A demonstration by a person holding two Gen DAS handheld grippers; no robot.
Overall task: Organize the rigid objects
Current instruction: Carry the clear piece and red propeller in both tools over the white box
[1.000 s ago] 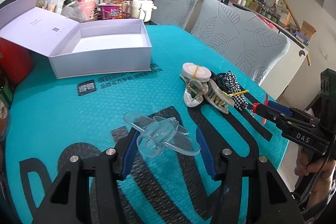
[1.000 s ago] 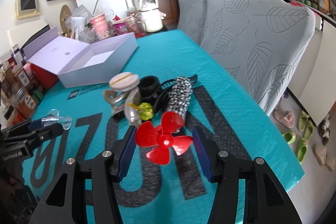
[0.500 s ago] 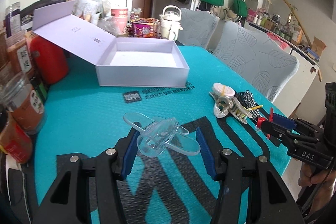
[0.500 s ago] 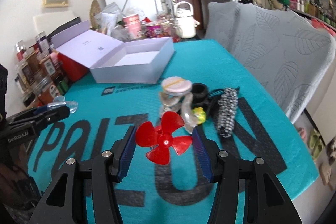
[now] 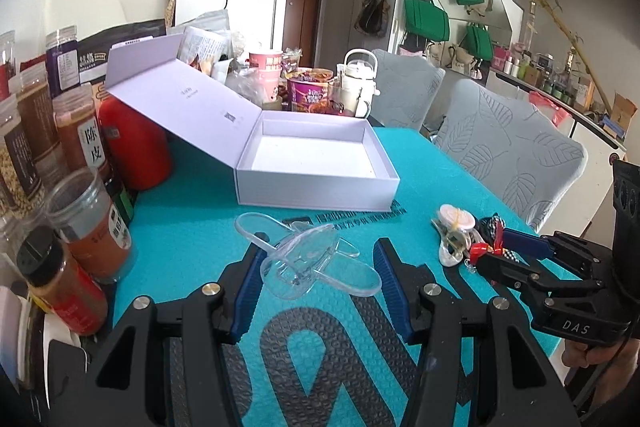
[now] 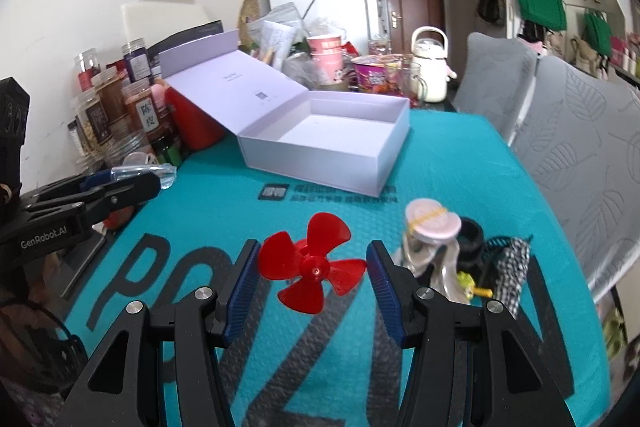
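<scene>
Left wrist view: the left gripper (image 5: 318,267) is clamped on a clear propeller (image 5: 312,261), its blue pads pressing the blades from both sides and holding it above the teal mat (image 5: 192,235). Straight ahead lies the open white box (image 5: 316,189), its lid (image 5: 180,95) leaning back against a red canister (image 5: 134,147); the inside of the box shows only its white floor. Spice jars (image 5: 86,223) stand along the mat's left edge. To the right, a small pile of hair clips (image 5: 456,231) lies on the mat, and the right gripper (image 5: 486,253) reaches in from the right edge with a red propeller showing at its tips.

Right wrist view: the right gripper (image 6: 312,267) is closed on the red propeller (image 6: 314,263), two blade tips caught against the pads, the part held clear of the mat (image 6: 448,163). The box (image 6: 332,147) is beyond it, near the middle. The clips (image 6: 432,239) and a checked scrunchie (image 6: 512,267) lie just right of the jaws. At the left edge the left gripper (image 6: 132,183) holds the clear propeller (image 6: 148,171) in front of the jars (image 6: 104,115).
</scene>
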